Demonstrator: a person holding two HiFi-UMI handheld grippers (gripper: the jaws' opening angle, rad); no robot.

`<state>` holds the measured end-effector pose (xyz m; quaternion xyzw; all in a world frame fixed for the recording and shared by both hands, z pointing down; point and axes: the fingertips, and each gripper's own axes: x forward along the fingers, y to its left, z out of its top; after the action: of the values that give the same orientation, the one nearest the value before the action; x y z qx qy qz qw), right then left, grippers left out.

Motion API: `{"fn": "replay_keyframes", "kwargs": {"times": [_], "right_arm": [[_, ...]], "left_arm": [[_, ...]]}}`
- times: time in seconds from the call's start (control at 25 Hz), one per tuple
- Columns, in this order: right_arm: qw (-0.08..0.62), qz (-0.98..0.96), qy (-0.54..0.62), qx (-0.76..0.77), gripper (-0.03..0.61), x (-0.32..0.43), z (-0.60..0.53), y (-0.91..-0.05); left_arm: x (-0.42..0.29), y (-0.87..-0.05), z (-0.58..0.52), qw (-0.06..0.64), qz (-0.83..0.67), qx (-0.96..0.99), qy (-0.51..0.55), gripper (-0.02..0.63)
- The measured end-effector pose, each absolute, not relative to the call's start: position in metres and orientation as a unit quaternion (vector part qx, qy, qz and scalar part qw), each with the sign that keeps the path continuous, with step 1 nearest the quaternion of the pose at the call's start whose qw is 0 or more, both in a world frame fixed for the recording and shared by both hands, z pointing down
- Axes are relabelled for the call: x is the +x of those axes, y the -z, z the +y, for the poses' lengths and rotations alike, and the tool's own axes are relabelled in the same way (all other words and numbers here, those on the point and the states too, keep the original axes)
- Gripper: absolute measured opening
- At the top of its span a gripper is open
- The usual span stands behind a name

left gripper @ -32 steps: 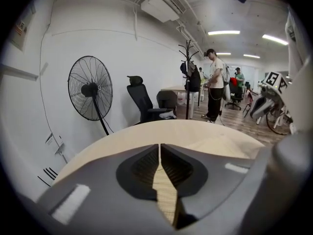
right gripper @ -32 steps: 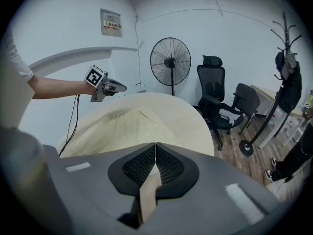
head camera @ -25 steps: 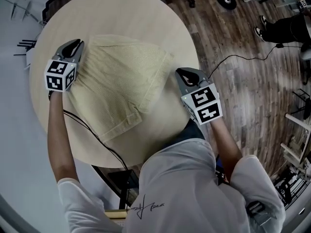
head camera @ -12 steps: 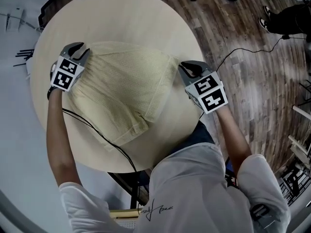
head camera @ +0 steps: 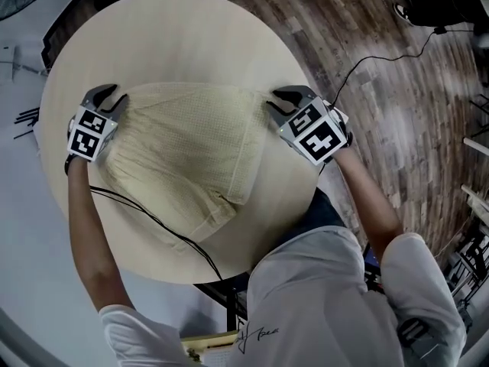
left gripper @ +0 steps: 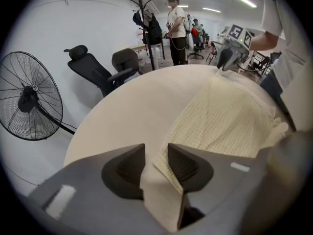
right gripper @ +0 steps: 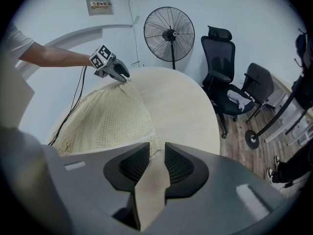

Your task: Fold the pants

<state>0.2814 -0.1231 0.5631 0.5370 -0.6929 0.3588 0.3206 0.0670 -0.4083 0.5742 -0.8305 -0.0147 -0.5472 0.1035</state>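
- Head view shows the pants [head camera: 183, 147] lying flat on the round table [head camera: 183, 29]. They're folded over, with the far edge strung between your two grippers and the near hem close to the rim on your side.
- Your left gripper [head camera: 113, 96]: the fingers have just been opening and now stand apart. The cloth corner sits loose between them, up against the right-hand one, and isn't pinched. Looks to me like you're letting go after laying the fold, so lift straight out and don't drag that corner along.
- The middle of the pants is pretty smooth, with one seam ridge running toward you. Check the layers line up before the next fold.
- Your right gripper [head camera: 273, 102]: same deal. The fingers have just opened to a narrow gap with bare table showing in it, and the cloth edge is just past the tips. I'd probably open a touch wider before pulling away.
- Room to move: the black cable [head camera: 149, 216] trails over the table just beside the near hem, so watch it doesn't snag.
- The far half of the table is bare, so there's loads of space to fold that way.
- The right gripper sits near the right rim with floor [head camera: 382, 90] beyond it, so don't let the cloth slide off there.
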Motion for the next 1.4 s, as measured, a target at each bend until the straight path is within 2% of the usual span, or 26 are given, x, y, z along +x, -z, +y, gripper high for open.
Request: {"fn": "replay_keyframes", "kwargs": {"times": [0.36,0.96,1.04,1.12,1.4], "right_arm": [[0.322,-0.701,-0.368,0.518,0.069,0.283,-0.13,-0.575],[0.341,-0.697,-0.369,0.512,0.067,0.277,-0.134,-0.586],[0.336,-0.698,-0.372,0.511,0.063,0.277,-0.134,-0.586],[0.333,-0.701,-0.376,0.506,0.029,0.276,-0.132,-0.586],[0.304,-0.703,-0.394,0.507,0.017,0.277,-0.124,-0.583]], "left_arm": [[0.068,-0.58,-0.403,0.064,-0.039,-0.837,0.543,0.172],[0.062,-0.597,-0.405,0.08,-0.079,-0.806,0.582,0.173],[0.062,-0.597,-0.405,0.084,-0.078,-0.807,0.579,0.164],[0.062,-0.596,-0.404,0.084,-0.078,-0.808,0.578,0.158],[0.056,-0.591,-0.407,0.065,-0.068,-0.815,0.571,0.101]]}}
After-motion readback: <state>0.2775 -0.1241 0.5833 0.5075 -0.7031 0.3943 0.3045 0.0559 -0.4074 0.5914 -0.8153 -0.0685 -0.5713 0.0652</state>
